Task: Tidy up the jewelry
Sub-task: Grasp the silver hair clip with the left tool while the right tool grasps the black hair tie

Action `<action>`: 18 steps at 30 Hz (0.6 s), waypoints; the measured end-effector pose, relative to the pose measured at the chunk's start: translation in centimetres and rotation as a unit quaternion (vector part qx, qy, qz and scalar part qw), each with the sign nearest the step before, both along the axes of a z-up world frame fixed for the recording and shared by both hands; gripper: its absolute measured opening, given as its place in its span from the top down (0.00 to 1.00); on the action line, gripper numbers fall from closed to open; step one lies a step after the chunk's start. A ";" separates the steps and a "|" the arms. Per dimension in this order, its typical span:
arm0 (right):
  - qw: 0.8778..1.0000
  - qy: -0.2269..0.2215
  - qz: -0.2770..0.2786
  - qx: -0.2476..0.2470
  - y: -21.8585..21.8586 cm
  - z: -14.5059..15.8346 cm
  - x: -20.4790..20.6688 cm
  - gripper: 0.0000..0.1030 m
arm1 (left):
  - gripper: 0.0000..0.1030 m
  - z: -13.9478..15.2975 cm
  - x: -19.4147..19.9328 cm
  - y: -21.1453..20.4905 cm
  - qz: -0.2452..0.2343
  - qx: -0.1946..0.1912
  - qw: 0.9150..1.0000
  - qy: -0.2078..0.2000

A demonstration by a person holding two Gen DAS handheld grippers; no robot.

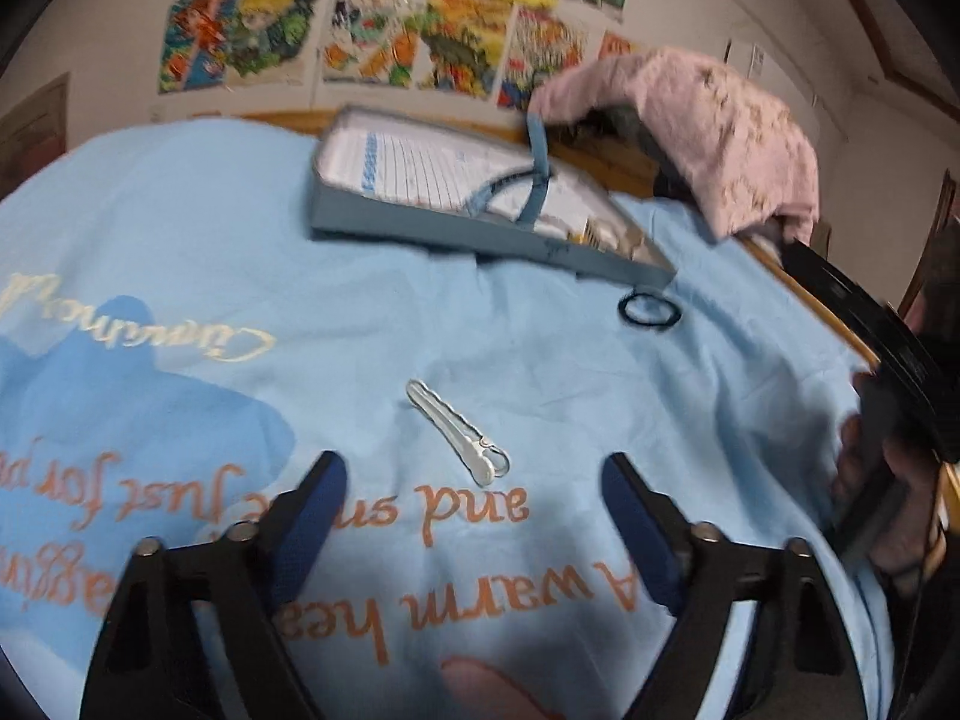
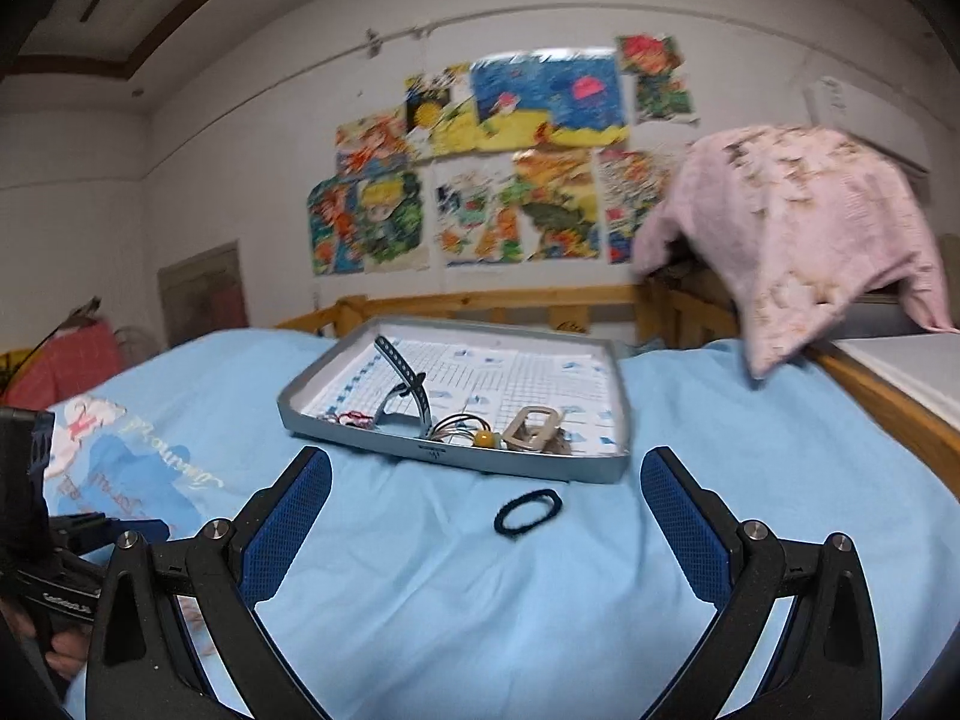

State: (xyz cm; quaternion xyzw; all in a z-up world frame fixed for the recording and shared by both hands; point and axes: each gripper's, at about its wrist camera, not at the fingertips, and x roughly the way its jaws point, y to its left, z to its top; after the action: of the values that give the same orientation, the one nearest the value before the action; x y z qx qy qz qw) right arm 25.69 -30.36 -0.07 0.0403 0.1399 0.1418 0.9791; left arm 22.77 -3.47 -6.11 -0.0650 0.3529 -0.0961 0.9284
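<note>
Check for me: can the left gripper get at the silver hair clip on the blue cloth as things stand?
Probably yes. The silver hair clip lies alone on the blue cloth, just ahead of the open left gripper, with nothing between its fingers or over the clip.

The left gripper (image 1: 474, 468) points down at a slant. Its two blue fingers (image 1: 312, 516) stand wide apart, with nothing pressed between them. The right gripper (image 2: 486, 480) points almost level, and its blue fingers (image 2: 288, 528) are spread wide too, holding nothing. A hand (image 1: 888, 510) shows at the right edge of the left view, wrapped around a black handle, probably the right gripper's, though it is blurry.
</note>
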 end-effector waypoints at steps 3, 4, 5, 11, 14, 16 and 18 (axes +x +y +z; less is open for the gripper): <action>0.999 0.043 0.014 0.015 -0.5 -1.8 4.4 0.02 | 0.40 -1.2 1.8 0.1 0.000 -0.002 0.999 0.032; 0.998 0.062 0.016 0.021 -0.5 -2.7 5.8 0.02 | 0.45 -1.5 2.1 0.3 0.001 -0.006 0.999 0.037; 0.996 0.083 0.020 0.026 -0.4 -3.5 7.2 0.02 | 0.46 -1.7 2.4 0.4 0.001 -0.008 0.999 0.038; 0.988 0.147 0.027 0.023 0.8 -6.2 12.4 0.02 | 0.72 -2.3 4.6 0.7 -0.005 -0.019 0.999 0.046; 0.984 0.174 0.031 0.018 1.7 -7.2 14.2 0.02 | 0.82 -2.3 5.8 0.8 -0.009 -0.025 0.998 0.049; 0.981 0.188 0.041 0.008 2.6 -7.8 14.9 0.02 | 0.86 -2.3 6.5 0.7 -0.012 -0.026 0.998 0.048; 0.981 0.190 0.048 -0.003 3.4 -8.1 14.8 0.02 | 0.87 -2.3 6.8 0.7 -0.014 -0.026 0.999 0.045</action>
State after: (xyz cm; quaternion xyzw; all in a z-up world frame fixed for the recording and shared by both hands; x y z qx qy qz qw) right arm 40.53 -27.01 -8.13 0.0564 0.3257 0.1776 0.9269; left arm 29.61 -2.78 -8.43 -0.0883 0.3923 -0.1156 0.9083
